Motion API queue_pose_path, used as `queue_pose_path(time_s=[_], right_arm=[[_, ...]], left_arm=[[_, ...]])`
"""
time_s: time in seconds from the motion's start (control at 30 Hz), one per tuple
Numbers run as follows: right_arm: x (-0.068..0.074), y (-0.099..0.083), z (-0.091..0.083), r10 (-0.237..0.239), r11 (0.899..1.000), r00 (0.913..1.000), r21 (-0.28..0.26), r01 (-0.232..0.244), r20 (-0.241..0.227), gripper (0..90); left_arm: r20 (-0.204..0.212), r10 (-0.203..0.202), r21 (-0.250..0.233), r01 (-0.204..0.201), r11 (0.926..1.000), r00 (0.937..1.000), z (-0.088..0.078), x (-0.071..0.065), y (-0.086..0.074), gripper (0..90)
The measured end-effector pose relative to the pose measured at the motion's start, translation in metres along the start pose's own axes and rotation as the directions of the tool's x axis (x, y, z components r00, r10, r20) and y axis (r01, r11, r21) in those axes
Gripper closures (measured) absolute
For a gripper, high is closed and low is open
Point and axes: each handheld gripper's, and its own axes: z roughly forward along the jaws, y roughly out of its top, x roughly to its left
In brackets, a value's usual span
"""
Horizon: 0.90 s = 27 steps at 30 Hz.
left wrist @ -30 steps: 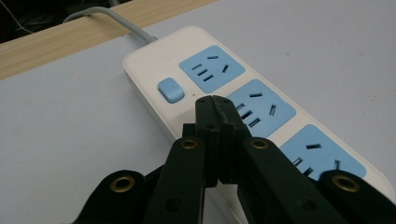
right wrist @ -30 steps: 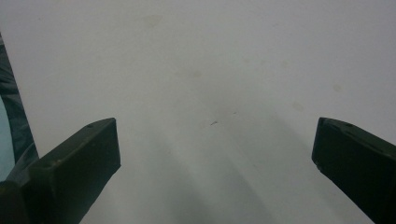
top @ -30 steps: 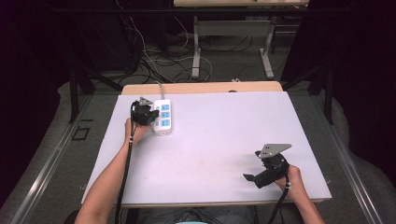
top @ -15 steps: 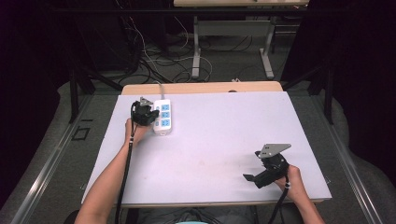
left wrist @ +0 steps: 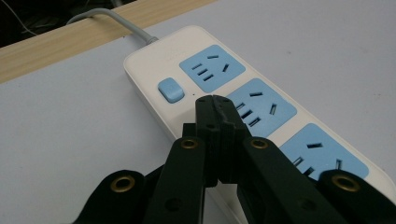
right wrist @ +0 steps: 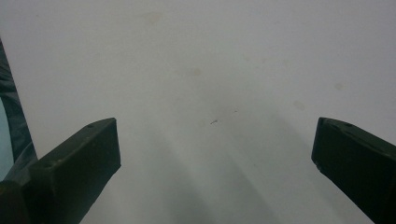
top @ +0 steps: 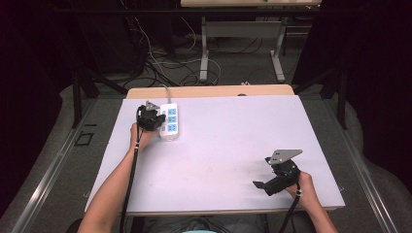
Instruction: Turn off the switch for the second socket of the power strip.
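At the desk's (top: 218,145) far left corner lay the power strip (top: 169,121), its near end hidden behind the closed left tongs (left wrist: 213,100) hovering over its switch (left wrist: 171,89). Right tongs (right wrist: 212,154) gaped empty, tips cut off.

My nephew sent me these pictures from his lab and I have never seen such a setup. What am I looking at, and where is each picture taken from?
A person sits at a pale grey table and holds a black two-jaw gripper in each hand. The high view looks down from above the table. The other two pictures come from cameras riding on the grippers, looking along their jaws.

A white power strip with three blue sockets and a blue switch lies on the table near its far left corner, its grey cord running off the far edge. The left gripper is shut, holding nothing, its tips just above the strip near the blue switch. The right gripper is open above bare table near the front right corner.
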Motion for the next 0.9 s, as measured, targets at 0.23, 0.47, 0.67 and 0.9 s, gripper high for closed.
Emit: queue_pose_path(time_s=[0.23,0.47,0.67,0.9], right_arm=[[-0.0002,-0.0001,0.0002,-0.003,1.0,1.0,0.001,0.003,-0.002,0.5],[-0.0002,0.0002,-0.0001,-0.001,1.0,1.0,0.011,0.002,-0.006,0.5],[-0.0003,0.0003,0.0005,-0.005,1.0,1.0,0.009,0.005,-0.007,0.6],[-0.0001,0.0004,0.0007,-0.004,1.0,1.0,0.009,0.004,-0.006,0.5]], left_arm=[[-0.007,0.011,0.007,-0.011,0.9999,0.9999,0.0,-0.0009,0.0008,90.0],[-0.004,0.001,0.008,-0.001,1.0,1.0,0.0003,-0.0004,0.0008,90.0],[-0.002,-0.003,0.008,0.003,1.0,1.0,0.0003,-0.0001,0.0003,90.0],[0.007,-0.008,0.008,0.008,0.9999,0.9999,0.0007,0.0007,0.0,90.0]])
